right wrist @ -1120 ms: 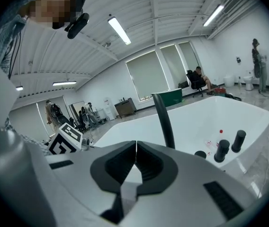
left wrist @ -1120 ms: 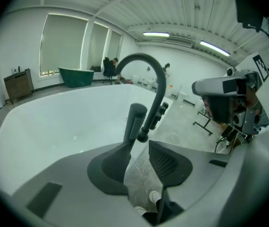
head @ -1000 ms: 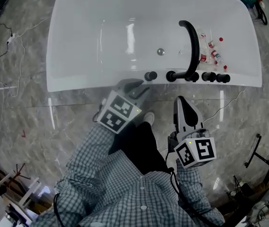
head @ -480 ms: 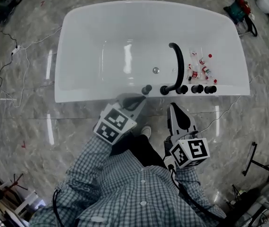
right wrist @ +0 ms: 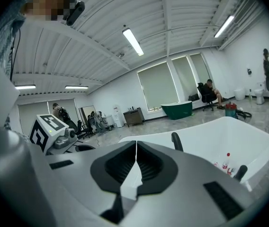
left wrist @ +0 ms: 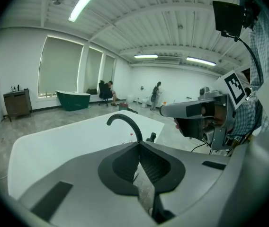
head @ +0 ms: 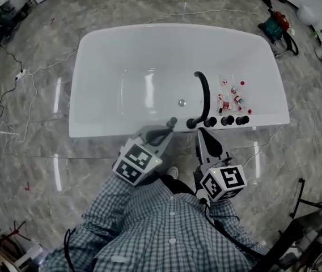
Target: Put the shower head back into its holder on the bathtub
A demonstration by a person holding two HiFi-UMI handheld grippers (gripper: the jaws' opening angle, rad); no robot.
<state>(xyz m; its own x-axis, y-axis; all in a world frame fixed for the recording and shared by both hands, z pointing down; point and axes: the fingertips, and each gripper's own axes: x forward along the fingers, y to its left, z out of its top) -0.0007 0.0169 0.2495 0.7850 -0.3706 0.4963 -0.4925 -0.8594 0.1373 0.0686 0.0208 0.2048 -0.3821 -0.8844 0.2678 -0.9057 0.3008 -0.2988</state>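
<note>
The white bathtub (head: 121,50) lies ahead of me with a row of black fittings on its near rim. A curved black spout (head: 202,92) arches over the basin. At the left end of the row a short black shower head (head: 172,121) stands upright on the rim, and it also shows as a shower head (left wrist: 151,137) just past my left jaws. My left gripper (head: 168,131) hangs just short of it, shut and empty, not touching. My right gripper (head: 202,134) is beside it on the right, also shut on nothing. Each gripper (left wrist: 138,146) (right wrist: 136,149) shows its jaws pressed together.
Black knobs (head: 227,120) line the rim right of the spout. Several small red-capped bottles (head: 232,99) lie inside the tub. Cables (head: 33,72) trail over the marble floor at left. A black stand (head: 297,231) is at lower right. People (left wrist: 156,94) are far across the room.
Both grippers have drawn back from the tub's near rim and upward. The left gripper, close to the black shower head a second ago, now stands apart from it. The tub looks smaller.
</note>
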